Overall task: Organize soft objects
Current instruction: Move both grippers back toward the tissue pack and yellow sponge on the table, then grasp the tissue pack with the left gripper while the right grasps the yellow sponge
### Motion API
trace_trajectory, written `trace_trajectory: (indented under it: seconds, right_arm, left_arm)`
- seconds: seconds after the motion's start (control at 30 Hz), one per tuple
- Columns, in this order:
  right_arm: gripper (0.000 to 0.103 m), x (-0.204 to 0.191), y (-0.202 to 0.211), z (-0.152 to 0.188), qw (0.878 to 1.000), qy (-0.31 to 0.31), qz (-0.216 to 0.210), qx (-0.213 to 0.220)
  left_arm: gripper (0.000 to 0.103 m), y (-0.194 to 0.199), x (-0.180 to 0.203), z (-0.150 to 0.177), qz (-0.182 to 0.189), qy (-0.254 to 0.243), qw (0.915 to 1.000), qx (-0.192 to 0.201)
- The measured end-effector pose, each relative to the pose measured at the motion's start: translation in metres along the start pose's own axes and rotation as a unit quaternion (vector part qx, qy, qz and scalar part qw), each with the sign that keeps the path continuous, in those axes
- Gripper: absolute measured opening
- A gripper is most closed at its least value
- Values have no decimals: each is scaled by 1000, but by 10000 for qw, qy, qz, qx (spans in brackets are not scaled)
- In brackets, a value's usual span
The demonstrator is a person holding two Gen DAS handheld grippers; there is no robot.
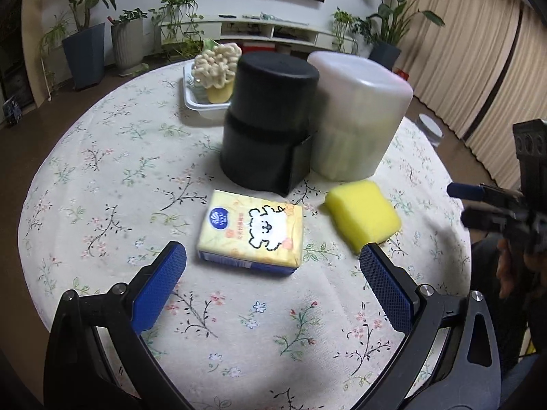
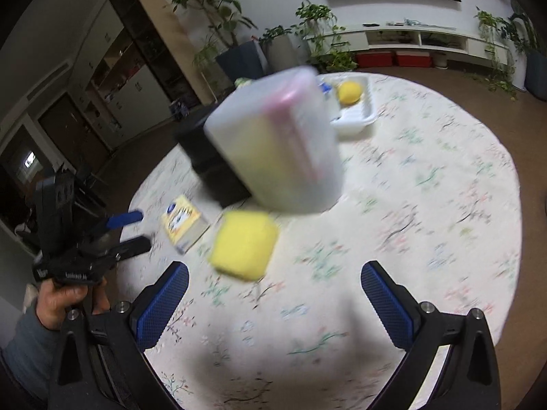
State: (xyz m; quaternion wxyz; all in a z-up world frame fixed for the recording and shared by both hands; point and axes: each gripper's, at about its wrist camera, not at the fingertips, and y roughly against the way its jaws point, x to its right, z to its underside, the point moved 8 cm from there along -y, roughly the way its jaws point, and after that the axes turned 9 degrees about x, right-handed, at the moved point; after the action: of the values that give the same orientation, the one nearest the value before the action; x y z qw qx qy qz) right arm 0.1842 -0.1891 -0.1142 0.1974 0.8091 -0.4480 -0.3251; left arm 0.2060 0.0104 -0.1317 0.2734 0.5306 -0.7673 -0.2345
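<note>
The left gripper (image 1: 272, 263) is held above the floral tablecloth (image 1: 102, 184) with its blue pads (image 1: 160, 283) spread wide and nothing between them. Just ahead of it, between the fingertips, a yellow tissue pack (image 1: 251, 235) is seen lying flat. Slightly ahead and to its right a yellow sponge (image 1: 362, 217) rests on the cloth. Beyond these, a black cylinder (image 1: 268, 119) and a translucent white container (image 1: 359, 116) are set side by side, apparently touching. Farther off, a white tray (image 1: 193, 102) is filled with soft items. The right gripper (image 2: 274, 282) is likewise held apart and empty, the sponge (image 2: 244, 249) just ahead of its left finger.
</note>
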Motion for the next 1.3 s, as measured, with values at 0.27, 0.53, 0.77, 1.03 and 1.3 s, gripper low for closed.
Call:
trace_trajectory:
  seconds: [0.27,0.53,0.77,1.03,1.3]
  right_arm:
    - [103,-15,-14,14,9997,159,168,-125]
    - [103,-25,-33,16,9987,347,276,-265]
    - [103,-36,-52,14,9976,496,326,-351]
    - [101,-37,-65,16,9966,539,414,-464]
    - [98,-39,-77,17,9959,565,485,-519]
  left_arm:
    - [103,-13,-12,4,-193,10,9997,-139]
    - [103,-24,-22,2,-367,16,9991,-200]
    - [103,-32,-28,1,-457,10,9986,-281]
    - [103,-39,-23,4,-484,-182,9977,-428]
    - [103,-47,-22,7,-663,-332,9957,-552]
